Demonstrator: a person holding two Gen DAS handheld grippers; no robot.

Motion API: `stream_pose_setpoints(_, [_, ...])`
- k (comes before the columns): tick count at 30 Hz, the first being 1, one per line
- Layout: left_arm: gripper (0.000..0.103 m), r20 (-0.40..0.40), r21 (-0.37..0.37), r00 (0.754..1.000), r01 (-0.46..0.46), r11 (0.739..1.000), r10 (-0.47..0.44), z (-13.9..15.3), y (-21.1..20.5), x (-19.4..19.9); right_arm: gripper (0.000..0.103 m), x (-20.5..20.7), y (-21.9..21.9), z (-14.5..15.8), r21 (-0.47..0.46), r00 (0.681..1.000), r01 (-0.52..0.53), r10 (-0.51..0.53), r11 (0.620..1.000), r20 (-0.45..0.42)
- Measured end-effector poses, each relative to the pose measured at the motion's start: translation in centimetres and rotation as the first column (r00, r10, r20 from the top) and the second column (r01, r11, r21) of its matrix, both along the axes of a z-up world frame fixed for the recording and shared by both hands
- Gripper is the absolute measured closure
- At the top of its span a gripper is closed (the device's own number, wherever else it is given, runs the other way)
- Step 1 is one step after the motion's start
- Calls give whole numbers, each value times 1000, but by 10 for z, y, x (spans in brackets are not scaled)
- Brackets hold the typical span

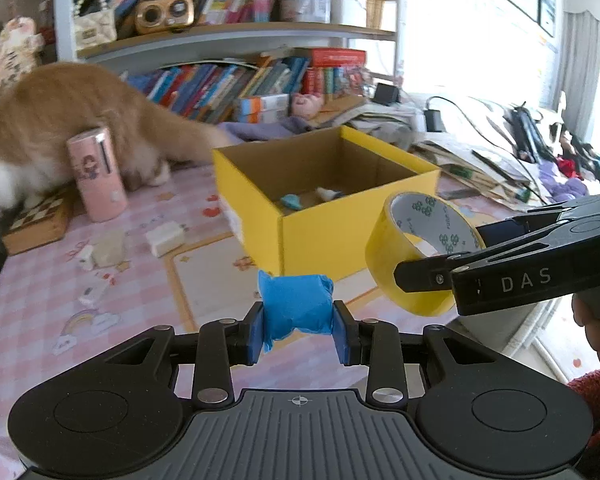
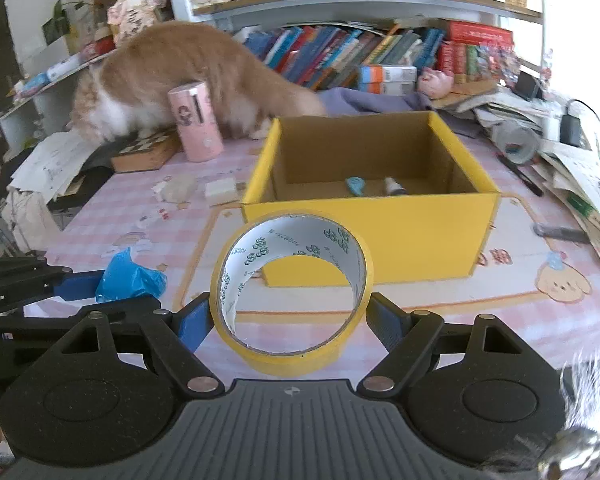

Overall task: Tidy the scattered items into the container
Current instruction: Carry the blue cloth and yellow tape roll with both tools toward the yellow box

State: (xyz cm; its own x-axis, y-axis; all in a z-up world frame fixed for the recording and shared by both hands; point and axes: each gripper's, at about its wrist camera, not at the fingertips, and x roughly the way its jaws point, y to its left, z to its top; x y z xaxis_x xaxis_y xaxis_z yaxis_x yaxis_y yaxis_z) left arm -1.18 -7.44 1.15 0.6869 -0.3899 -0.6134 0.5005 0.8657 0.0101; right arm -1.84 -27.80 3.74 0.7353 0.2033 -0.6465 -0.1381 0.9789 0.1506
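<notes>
My left gripper (image 1: 299, 330) is shut on a crumpled blue wrapped packet (image 1: 296, 308), held above the pink checked tablecloth. The same blue packet (image 2: 130, 278) shows at the left of the right wrist view. My right gripper (image 2: 292, 320) is shut on a roll of yellow tape (image 2: 294, 292), its pads pressing the roll's two sides. From the left wrist view the tape roll (image 1: 414, 252) hangs just right of the yellow cardboard box (image 1: 324, 236). That box (image 2: 380, 240) stands open ahead of both grippers with two small items on its floor (image 2: 374, 187).
An orange and white cat (image 2: 188, 76) stands behind a pink cylinder (image 2: 198, 124) at the far left. Small white and beige pieces (image 1: 140, 244) lie on the cloth left of the box. Papers, cables and pens (image 2: 560, 168) crowd the right edge. Bookshelves rise behind.
</notes>
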Motion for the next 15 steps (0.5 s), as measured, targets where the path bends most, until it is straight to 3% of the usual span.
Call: stream_pose_setpoints(15, [70,-15,5,990,142,990,-142,-4,-48,-4,23,-21,-48,-5,-7,991,135,-136,991,-22])
